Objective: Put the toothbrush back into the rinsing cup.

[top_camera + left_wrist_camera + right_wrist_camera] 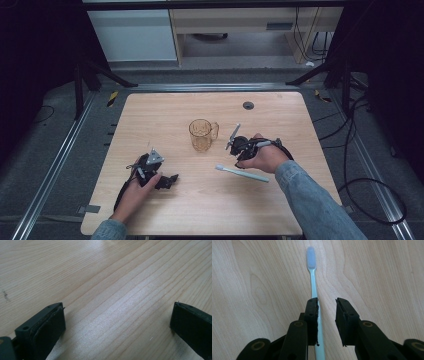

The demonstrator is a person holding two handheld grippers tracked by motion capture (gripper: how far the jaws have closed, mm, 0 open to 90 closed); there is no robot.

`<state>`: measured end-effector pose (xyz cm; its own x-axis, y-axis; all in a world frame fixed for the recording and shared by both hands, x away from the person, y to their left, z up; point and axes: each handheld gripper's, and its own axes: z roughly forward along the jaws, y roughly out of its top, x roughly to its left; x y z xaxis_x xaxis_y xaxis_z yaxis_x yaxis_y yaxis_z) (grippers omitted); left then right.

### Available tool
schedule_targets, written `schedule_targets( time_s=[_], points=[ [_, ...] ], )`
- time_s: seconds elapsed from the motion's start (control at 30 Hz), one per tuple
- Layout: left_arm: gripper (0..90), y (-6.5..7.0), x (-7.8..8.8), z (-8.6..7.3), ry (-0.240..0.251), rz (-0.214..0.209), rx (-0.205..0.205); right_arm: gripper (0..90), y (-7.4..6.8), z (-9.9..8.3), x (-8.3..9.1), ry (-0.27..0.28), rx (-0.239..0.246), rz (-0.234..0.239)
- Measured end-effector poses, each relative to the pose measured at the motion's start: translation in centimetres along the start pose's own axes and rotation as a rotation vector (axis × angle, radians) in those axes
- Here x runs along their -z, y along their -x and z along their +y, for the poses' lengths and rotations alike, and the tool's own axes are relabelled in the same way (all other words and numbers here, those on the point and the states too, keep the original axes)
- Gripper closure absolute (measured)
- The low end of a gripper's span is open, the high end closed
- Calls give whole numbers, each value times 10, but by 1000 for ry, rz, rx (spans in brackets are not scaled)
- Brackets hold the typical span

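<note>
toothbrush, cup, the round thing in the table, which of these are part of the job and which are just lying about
In the job:
- toothbrush, flat on the table, the open right gripper over its handle
- cup, likely; it stands upright near the toothbrush

Lying about:
- round grommet at the table's far edge
- left gripper, open over bare table, idle

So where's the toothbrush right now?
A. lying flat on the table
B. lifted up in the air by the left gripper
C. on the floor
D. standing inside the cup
A: the toothbrush lies flat on the wooden table, between the open jaws of the right gripper, apart from the amber cup.
</note>
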<state>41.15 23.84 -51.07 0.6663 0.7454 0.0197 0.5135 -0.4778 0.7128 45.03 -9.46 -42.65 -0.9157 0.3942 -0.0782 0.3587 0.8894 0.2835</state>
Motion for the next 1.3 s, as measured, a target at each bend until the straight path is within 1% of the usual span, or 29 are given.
schedule_targets(
  time_s=[0.07,0.23,0.33,0.43,0.6,0.87,1.03,1.3],
  points=[
    [0,0,0,0,0,-1,0,725,0,1,-3,-5,3,5],
    [0,0,0,0,1,-1,1,731,-1,1,-9,-25,-12,14],
    [0,0,0,0,0,-1,0,731,-1,0,-11,-32,-7,20],
    [0,0,0,0,0,-1,0,727,-3,0,-15,-59,0,29],
    [0,0,0,0,0,-1,-2,720,-3,-1,-17,-72,-1,31],
    [0,0,0,0,0,-1,-1,702,-3,-4,-25,-98,-14,51],
    [0,0,0,0,0,-1,-1,697,-2,-4,-29,-114,-12,61],
    [0,0,0,0,0,-1,0,697,-2,-3,-31,-127,-8,64]
  ],
)
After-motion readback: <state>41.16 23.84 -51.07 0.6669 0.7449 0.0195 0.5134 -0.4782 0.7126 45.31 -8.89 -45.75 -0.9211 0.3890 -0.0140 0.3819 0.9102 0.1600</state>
